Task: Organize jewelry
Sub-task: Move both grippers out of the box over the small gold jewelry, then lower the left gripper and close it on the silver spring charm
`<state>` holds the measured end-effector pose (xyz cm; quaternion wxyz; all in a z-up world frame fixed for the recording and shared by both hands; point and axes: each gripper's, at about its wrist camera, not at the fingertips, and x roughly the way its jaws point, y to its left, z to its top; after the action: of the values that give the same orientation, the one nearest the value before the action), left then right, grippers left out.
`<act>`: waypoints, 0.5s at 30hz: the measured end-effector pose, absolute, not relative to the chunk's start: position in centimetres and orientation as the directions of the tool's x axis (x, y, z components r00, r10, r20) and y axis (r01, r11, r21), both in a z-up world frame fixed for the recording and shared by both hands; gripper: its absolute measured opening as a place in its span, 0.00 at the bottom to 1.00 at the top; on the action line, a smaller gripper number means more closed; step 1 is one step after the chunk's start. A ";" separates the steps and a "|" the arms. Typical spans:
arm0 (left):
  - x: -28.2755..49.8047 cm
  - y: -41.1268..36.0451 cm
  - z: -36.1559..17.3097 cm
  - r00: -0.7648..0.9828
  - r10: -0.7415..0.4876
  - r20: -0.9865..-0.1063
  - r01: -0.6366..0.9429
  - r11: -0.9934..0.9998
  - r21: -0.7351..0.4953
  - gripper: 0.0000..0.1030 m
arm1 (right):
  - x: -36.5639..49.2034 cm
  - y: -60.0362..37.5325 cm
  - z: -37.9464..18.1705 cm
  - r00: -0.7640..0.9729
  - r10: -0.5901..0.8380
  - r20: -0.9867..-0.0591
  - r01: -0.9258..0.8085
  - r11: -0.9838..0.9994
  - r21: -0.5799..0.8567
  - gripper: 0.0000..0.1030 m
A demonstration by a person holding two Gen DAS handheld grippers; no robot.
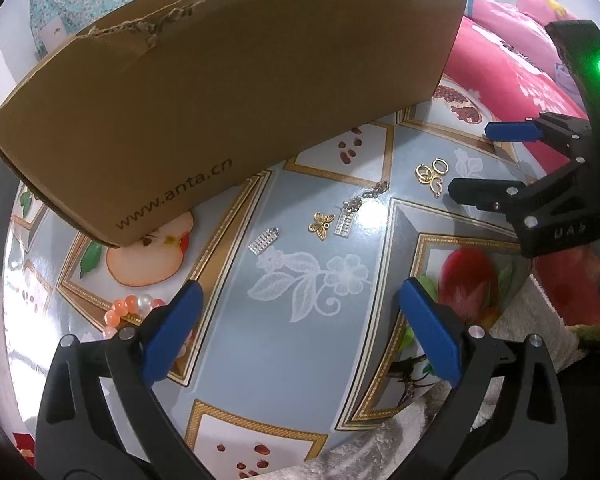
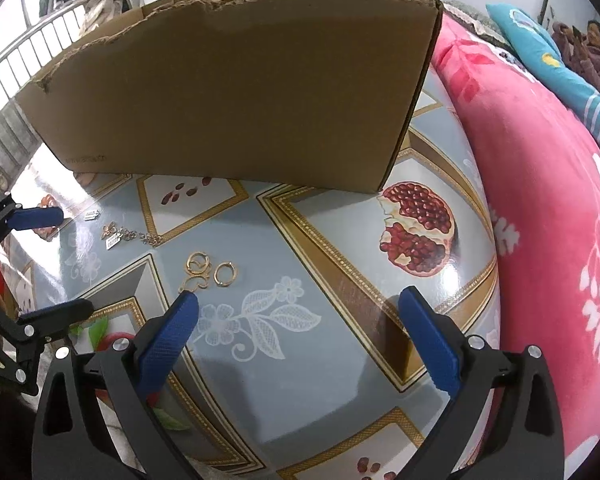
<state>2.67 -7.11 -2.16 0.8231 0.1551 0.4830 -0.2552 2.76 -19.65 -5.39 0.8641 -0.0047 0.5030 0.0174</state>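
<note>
Small jewelry lies on the patterned tabletop (image 1: pixel 300 184) in front of a cardboard box (image 1: pixel 228 92). Gold hoop earrings (image 1: pixel 432 172) lie at right, also in the right wrist view (image 2: pixel 208 270). A gold butterfly charm (image 1: pixel 321 224), a silver charm on a chain (image 1: pixel 346 222) and a second silver charm (image 1: pixel 264 242) lie mid-table. A peach bead bracelet (image 1: pixel 132 312) lies beside my left gripper's left finger. My left gripper (image 1: pixel 300 336) is open and empty above the table. My right gripper (image 2: pixel 300 332) is open and empty, just right of the hoops; it shows in the left view (image 1: pixel 488 160).
The tall box (image 2: pixel 240 92) stands at the back of the table with a torn top edge. A pink blanket (image 2: pixel 548 220) lies past the table's right edge. A railing (image 2: pixel 16 80) is at far left. My left gripper also shows in the right view (image 2: pixel 56 260).
</note>
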 end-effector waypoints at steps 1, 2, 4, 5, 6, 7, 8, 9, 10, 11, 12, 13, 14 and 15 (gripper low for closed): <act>2.7 -7.1 -2.2 0.403 -0.268 -0.875 0.567 0.823 0.009 0.93 | 2.9 -19.7 -5.4 0.489 0.022 -0.872 -0.030 1.000 0.008 0.94; 2.6 -6.8 -2.1 0.403 -0.269 -0.875 0.568 0.823 0.009 0.93 | 3.0 -19.6 -5.4 0.484 0.018 -0.875 -0.024 1.000 0.007 0.94; 2.5 -6.6 -2.1 0.404 -0.269 -0.874 0.567 0.824 0.009 0.93 | 3.2 -19.6 -5.4 0.479 0.012 -0.878 -0.010 1.000 0.009 0.94; 2.5 -6.6 -2.1 0.407 -0.266 -0.874 0.564 0.826 0.012 0.93 | 3.2 -19.5 -5.4 0.481 0.006 -0.877 -0.002 1.000 0.006 0.94; 2.4 -6.5 -2.1 0.411 -0.266 -0.872 0.562 0.827 0.013 0.93 | 3.2 -19.5 -5.4 0.484 0.002 -0.875 0.005 1.000 0.005 0.94; 2.3 -6.4 -2.1 0.415 -0.268 -0.869 0.561 0.828 0.013 0.93 | 3.1 -19.5 -5.4 0.488 0.001 -0.873 0.009 1.000 0.006 0.94; 2.2 -6.4 -2.1 0.421 -0.268 -0.866 0.558 0.830 0.015 0.93 | 3.0 -19.4 -5.4 0.496 0.000 -0.868 0.011 1.000 0.006 0.94; 2.2 -6.3 -2.1 0.423 -0.269 -0.865 0.557 0.831 0.014 0.93 | 2.8 -19.4 -5.5 0.508 0.001 -0.861 0.010 1.000 0.006 0.94; 2.2 -6.3 -2.1 0.424 -0.270 -0.864 0.558 0.830 0.015 0.93 | 2.6 -19.4 -5.5 0.521 0.001 -0.853 0.008 1.000 0.006 0.94; 2.1 -6.2 -2.1 0.426 -0.272 -0.863 0.558 0.830 0.013 0.93 | 2.4 -19.4 -5.5 0.530 0.002 -0.848 0.007 1.000 0.007 0.94; 2.1 -6.1 -2.1 0.427 -0.276 -0.861 0.559 0.829 0.012 0.93 | 2.2 -19.3 -5.6 0.538 0.004 -0.843 0.004 1.000 0.007 0.94; 2.0 -6.0 -2.1 0.429 -0.279 -0.859 0.560 0.829 0.010 0.93 | 2.0 -19.3 -5.6 0.544 0.003 -0.839 0.002 1.000 0.005 0.94; 1.9 -5.9 -2.0 0.433 -0.283 -0.856 0.556 0.831 0.007 0.93 | 1.9 -19.2 -5.6 0.544 0.003 -0.839 0.001 1.000 0.005 0.94; 1.8 -5.7 -2.0 0.439 -0.283 -0.853 0.549 0.836 0.005 0.93 | 1.9 -19.2 -5.6 0.539 0.004 -0.842 0.002 1.000 0.005 0.94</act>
<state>1.83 -5.71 -1.99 0.8362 0.1421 0.4677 -0.2487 1.95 -19.23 -5.57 0.8772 0.0028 0.4801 0.0006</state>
